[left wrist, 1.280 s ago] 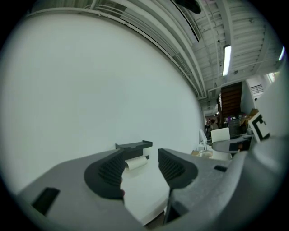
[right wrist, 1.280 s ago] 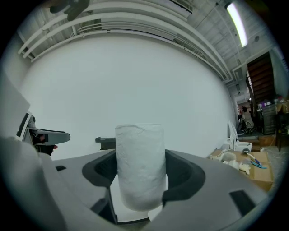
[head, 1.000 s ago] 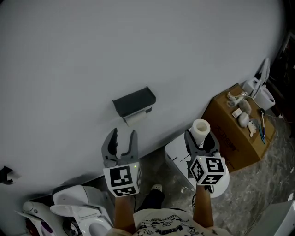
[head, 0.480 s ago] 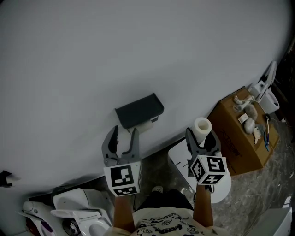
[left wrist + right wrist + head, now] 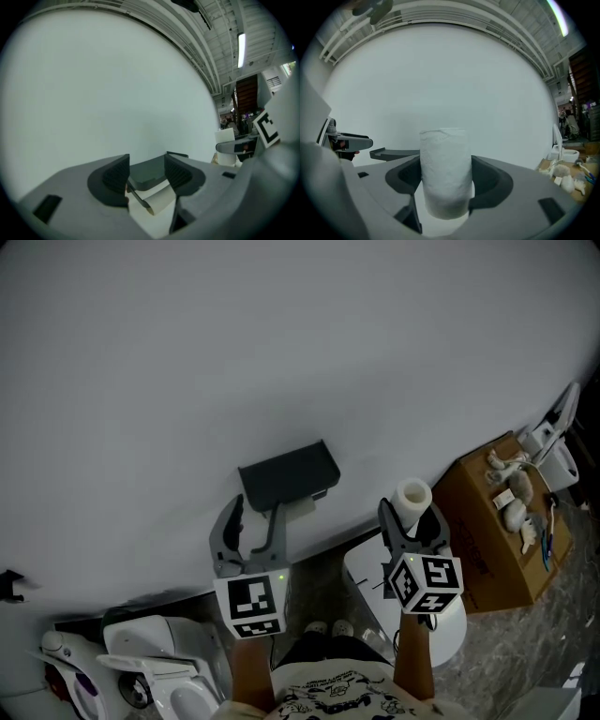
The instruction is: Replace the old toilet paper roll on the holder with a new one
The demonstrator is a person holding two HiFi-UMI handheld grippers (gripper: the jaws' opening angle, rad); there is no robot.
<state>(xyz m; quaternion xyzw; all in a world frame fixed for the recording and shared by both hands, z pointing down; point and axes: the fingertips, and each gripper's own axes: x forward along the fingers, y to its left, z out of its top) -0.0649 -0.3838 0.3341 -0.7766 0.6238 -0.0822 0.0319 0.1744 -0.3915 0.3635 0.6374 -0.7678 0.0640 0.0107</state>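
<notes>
White new roll clamped in right hand-held gripper, left hand-held gripper jaws apart, facing holder.

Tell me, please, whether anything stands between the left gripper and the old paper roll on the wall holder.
Nothing visible does: the left gripper holds its jaws apart, and the old white paper roll under the dark wall holder shows unobstructed through their gap.
</notes>
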